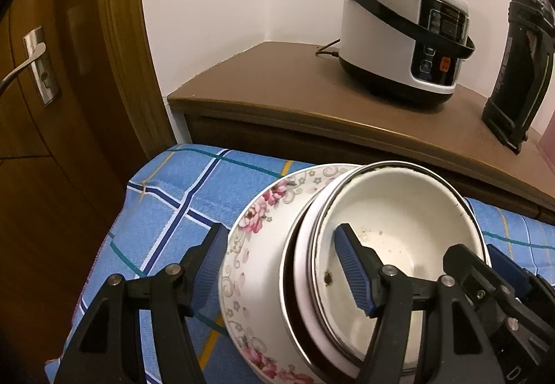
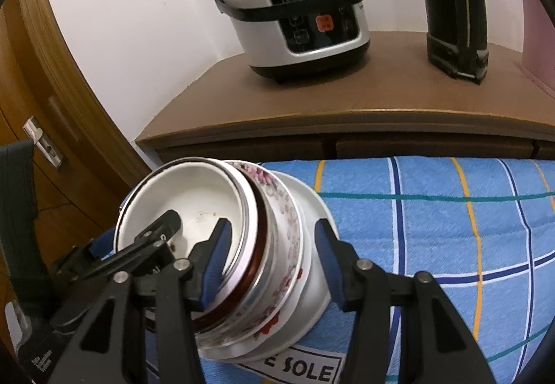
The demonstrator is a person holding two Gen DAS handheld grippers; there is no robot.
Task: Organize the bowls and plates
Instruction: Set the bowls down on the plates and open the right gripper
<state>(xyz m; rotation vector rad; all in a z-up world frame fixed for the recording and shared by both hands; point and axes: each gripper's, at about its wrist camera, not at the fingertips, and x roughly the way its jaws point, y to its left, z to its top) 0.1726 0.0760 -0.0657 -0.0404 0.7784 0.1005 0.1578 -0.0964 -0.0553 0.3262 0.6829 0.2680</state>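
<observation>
Nested stack of bowls (image 1: 399, 238) before the rice cooker (image 1: 402, 33). Left gripper (image 1: 277, 266) and right gripper (image 2: 274, 262), each spread wide, straddle opposite stack walls.

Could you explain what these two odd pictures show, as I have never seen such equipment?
No robot here: a person holds one pair of tongs in each hand, each with a fisheye camera looking along its blue-padded fingers. One picture comes from the left tongs, the other from the right tongs. Both straddle opposite sides of a nested stack: a white bowl on top, a floral dish beneath, others under that. It sits above a blue checked cloth; whether it is lifted or resting is unclear. Behind, a wooden cabinet carries a rice cooker and a dark kettle.
</observation>
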